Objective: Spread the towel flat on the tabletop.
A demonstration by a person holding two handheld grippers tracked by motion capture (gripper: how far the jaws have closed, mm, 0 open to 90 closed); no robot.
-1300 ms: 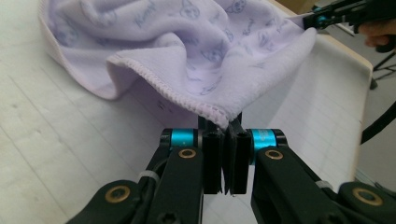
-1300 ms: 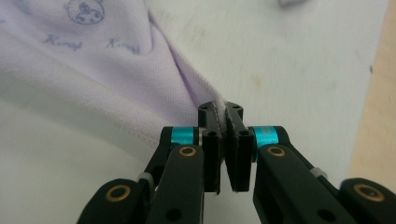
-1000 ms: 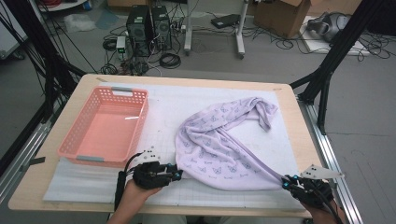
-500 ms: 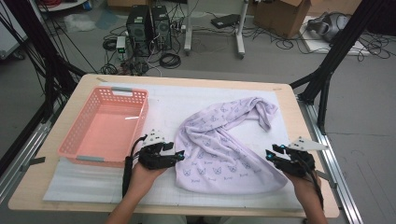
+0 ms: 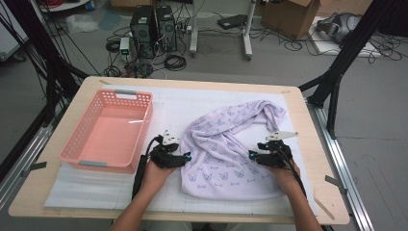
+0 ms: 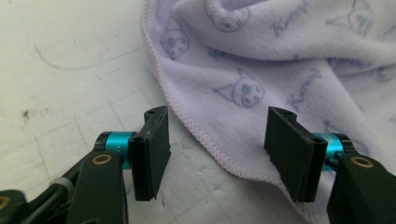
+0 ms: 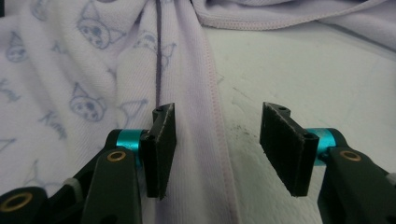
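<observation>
- Overhead, the lilac towel lies crumpled right of the pink basket; bare tabletop beyond it.
- Left tongs, just opening, straddle the towel's hemmed edge, gripping nothing.
- Right tongs, just opening too, straddle a hem beside bare mat, empty.

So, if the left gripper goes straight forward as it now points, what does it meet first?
Most likely the towel's hemmed edge, lying between the open jaws of the left gripper; depth is uncertain.

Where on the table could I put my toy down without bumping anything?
The white mat is bare between the pink basket and the lilac towel, and along the far edge. The basket's inside is free too. Near the towel's sides it's crowded by both tools.
</observation>
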